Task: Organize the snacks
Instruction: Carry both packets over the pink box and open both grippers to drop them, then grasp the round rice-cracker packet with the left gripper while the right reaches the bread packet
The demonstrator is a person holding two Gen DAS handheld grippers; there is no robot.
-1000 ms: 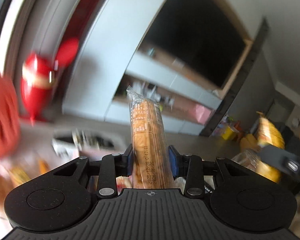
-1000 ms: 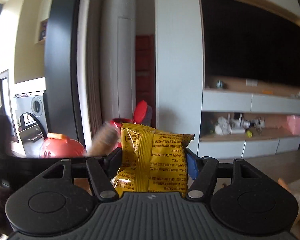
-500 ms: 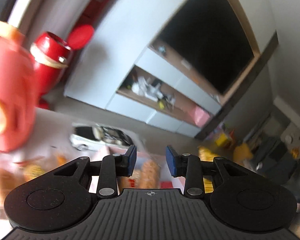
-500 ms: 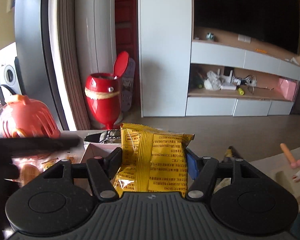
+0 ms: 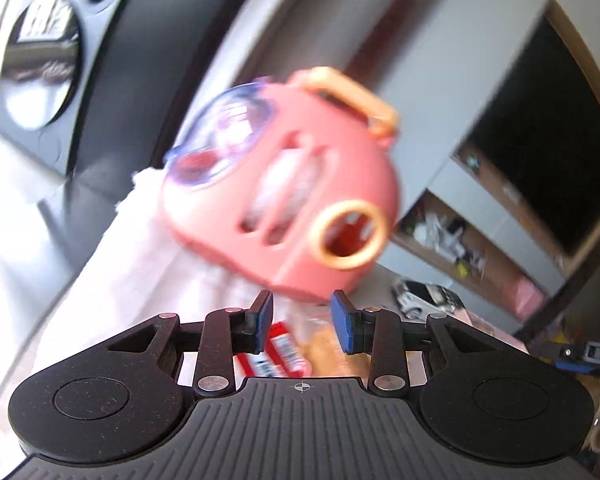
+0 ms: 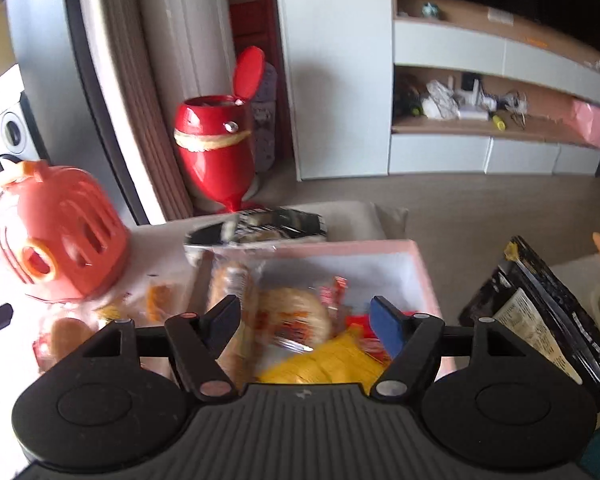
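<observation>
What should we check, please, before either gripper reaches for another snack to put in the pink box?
1. Right gripper empty: ok, jaws wide apart, nothing between them.
2. Yellow packet down in the pink box: ok, it lies below the open jaws, blurred.
3. Left gripper empty: ok, jaws apart, snacks only behind the gap.
4. Room left in the box: ok, bare white floor shows at the far right.
5. Next snack free to grasp: ok, loose packets lie left of the box.
6. Orange container clear of the left gripper's path: cannot tell, close and blurred.
</observation>
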